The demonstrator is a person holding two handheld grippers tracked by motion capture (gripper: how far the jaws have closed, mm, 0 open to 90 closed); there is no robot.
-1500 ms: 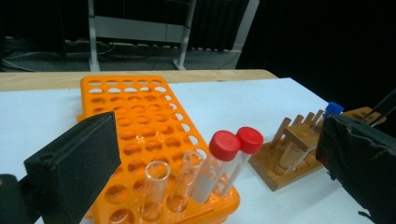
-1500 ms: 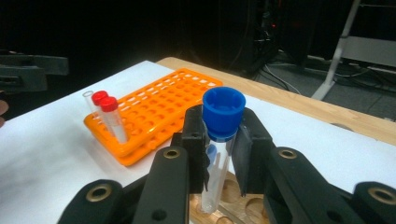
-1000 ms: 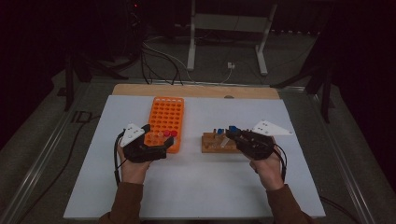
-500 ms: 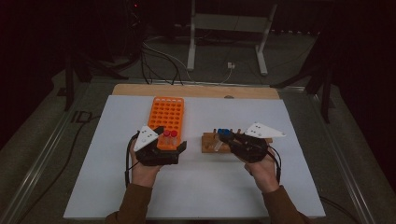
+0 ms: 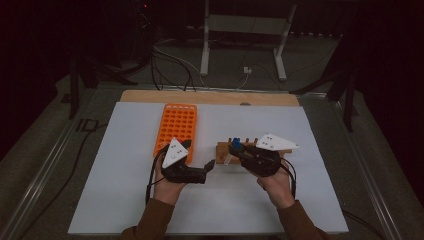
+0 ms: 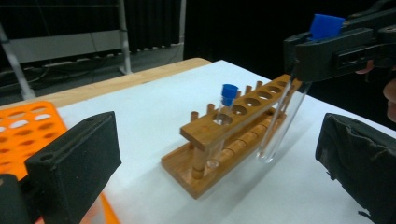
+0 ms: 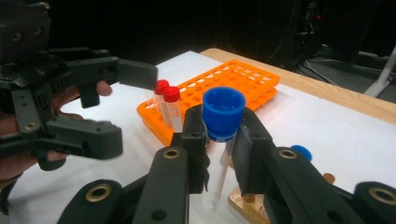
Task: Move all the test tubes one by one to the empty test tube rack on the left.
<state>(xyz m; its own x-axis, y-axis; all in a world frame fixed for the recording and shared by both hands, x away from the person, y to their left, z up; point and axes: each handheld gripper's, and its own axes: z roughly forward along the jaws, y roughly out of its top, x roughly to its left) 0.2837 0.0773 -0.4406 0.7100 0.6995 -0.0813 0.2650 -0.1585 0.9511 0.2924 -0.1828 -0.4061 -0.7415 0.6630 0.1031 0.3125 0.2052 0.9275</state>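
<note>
Right claw (image 7: 219, 140) clamped on a clear test tube (image 7: 219, 172), just under its blue ribbed cap (image 7: 224, 112); matte black plastic jaws, flat pads pressed on both sides of the thin glass-like wall. Seen also in the left gripper view, with the tube (image 6: 282, 121) hanging tilted, round bottom just beside the near side of the wooden rack (image 6: 233, 135) and apart from the worktop. Held from below by the right hand (image 5: 276, 185), grey three-cornered plate on top.

Left claw (image 6: 215, 163) apart, nothing between its two blocky black jaws, surface slightly rough. In the high view (image 5: 210, 166) pointing toward the near left end of the rack, close to it, touching or not cannot be told.

Rack of light brown wood: a top bar with a row of round holes, standing on short turned posts over a base plate with small pegs along the back. One more clear tube with blue cap (image 6: 227, 100) upright in a hole near the rack's end.

Further out, an orange plastic tray (image 5: 177, 125), rectangular, a grid of many round holes, glossy. Two tubes with red caps (image 7: 166, 105) upright at its near corner.

Under all, a smooth white worktop (image 5: 125, 175), with a strip of pale wood (image 5: 210, 96) along the far edge.
</note>
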